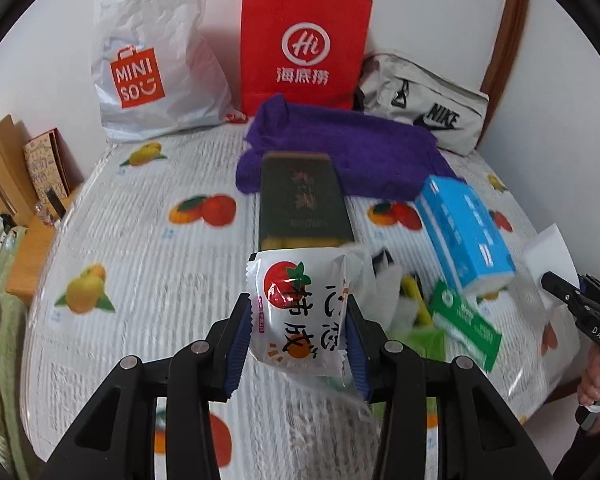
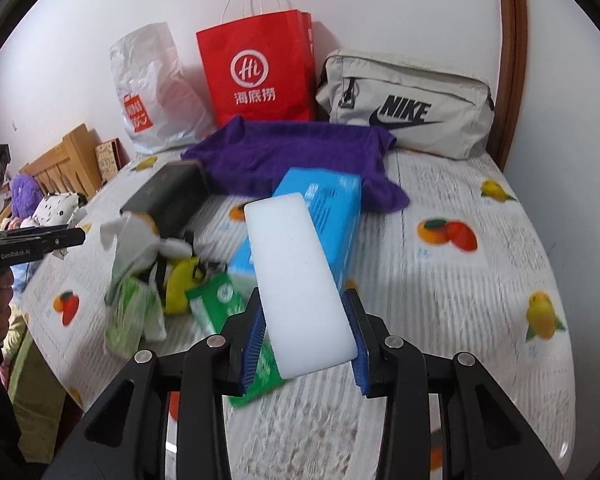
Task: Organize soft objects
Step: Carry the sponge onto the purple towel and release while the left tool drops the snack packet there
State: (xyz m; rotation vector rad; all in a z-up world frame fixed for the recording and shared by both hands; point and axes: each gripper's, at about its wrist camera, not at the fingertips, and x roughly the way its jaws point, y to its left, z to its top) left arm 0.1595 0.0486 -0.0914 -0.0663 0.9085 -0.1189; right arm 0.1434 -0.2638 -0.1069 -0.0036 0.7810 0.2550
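Observation:
My left gripper is shut on a white snack packet printed with a red tomato, lifted above the bed. My right gripper is shut on a white foam block, which sticks up and forward from its blue pads. On the bed lie a purple towel, a blue tissue pack, a dark green box, a green sachet and a yellow-and-white plush toy. In the left wrist view the right gripper's fingertips hold the white block at the right edge.
Against the wall stand a white Miniso plastic bag, a red paper bag and a grey Nike pouch. A wooden headboard with soft toys is at the left. The fruit-print bedcover lies bare at the right.

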